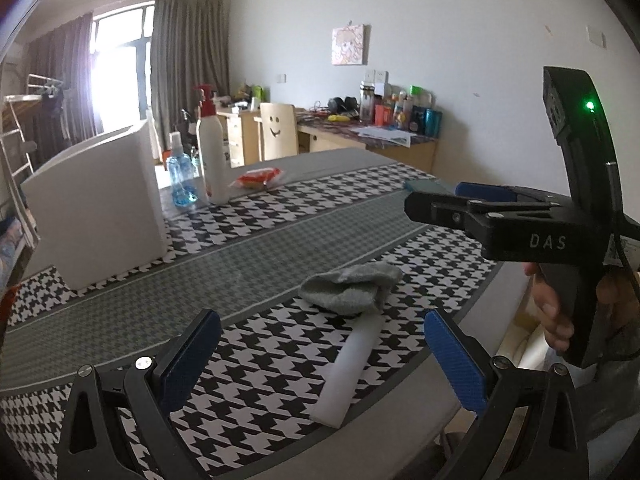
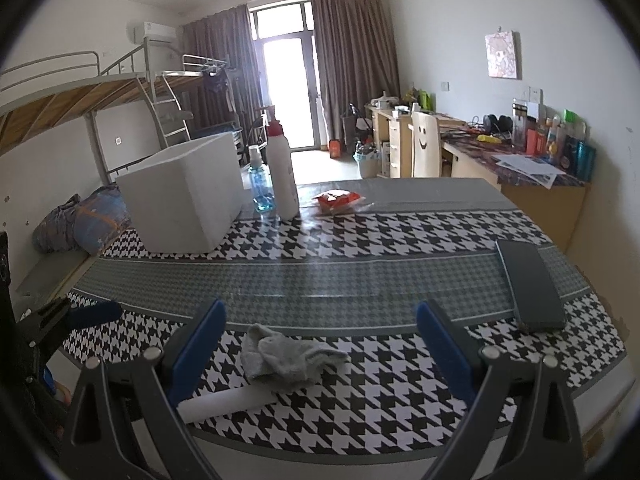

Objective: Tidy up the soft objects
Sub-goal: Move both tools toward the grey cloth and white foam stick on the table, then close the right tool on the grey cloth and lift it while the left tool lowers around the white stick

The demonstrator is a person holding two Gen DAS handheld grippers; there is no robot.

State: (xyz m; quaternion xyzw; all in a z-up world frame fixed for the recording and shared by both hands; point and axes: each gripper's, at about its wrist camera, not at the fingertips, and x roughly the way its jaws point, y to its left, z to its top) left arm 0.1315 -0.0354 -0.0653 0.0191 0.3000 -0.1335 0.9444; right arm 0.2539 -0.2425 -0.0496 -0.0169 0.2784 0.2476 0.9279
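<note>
A crumpled grey sock [image 1: 352, 288] lies on the houndstooth tablecloth near the front edge; it also shows in the right wrist view [image 2: 288, 354]. A white rolled soft item [image 1: 348, 372] lies just in front of it, also in the right wrist view [image 2: 224, 402]. My left gripper [image 1: 320, 364] is open and empty, hovering over the roll. My right gripper [image 2: 320, 354] is open and empty, just above the sock; it shows from the side in the left wrist view [image 1: 432, 196]. A white foam box [image 1: 96, 204] stands at the back left, also in the right wrist view [image 2: 184, 196].
A white pump bottle [image 2: 282, 172], a blue spray bottle [image 2: 260, 186] and an orange snack packet [image 2: 338, 200] stand beyond the box. A dark phone [image 2: 530, 284] lies at the table's right. A chair, desk and bunk bed stand behind.
</note>
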